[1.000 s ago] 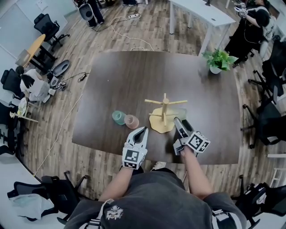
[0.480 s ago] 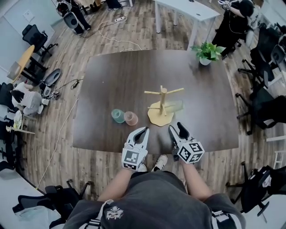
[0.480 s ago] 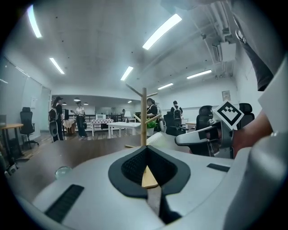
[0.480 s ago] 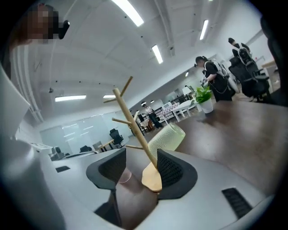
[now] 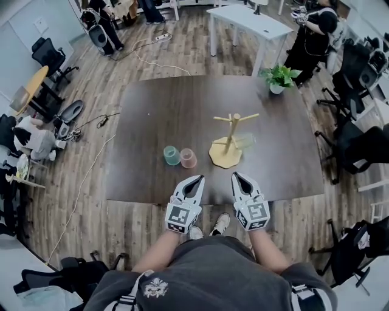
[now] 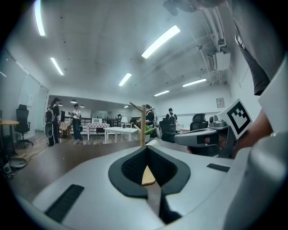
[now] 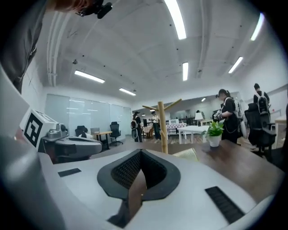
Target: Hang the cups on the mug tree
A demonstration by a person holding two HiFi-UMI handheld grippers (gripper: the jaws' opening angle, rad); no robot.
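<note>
An open office with a plank floor, swivel chairs, a white table (image 5: 252,18) and people standing at the far end surrounds a dark desk (image 5: 164,109). The right gripper (image 5: 236,177), which a second ago reached in at the tree's (image 5: 230,136) right side with its jaws spread, has pulled back to the desk's near edge. Its jaws have just been closing and now meet with nothing between them. The clear cup (image 5: 245,142) stays at the tree's right side, apparently hung on a lower peg, so that cup looks done. The left gripper (image 5: 197,178) sits beside the right one at the near edge, jaws together and empty.

Two cups remain to hang. A green cup (image 5: 171,155) and a pink cup (image 5: 188,158) stand touching on the desk, left of the tree's base and towards the near edge. A plant (image 5: 279,78) stands at the far right corner. The rest of the desk is bare.
</note>
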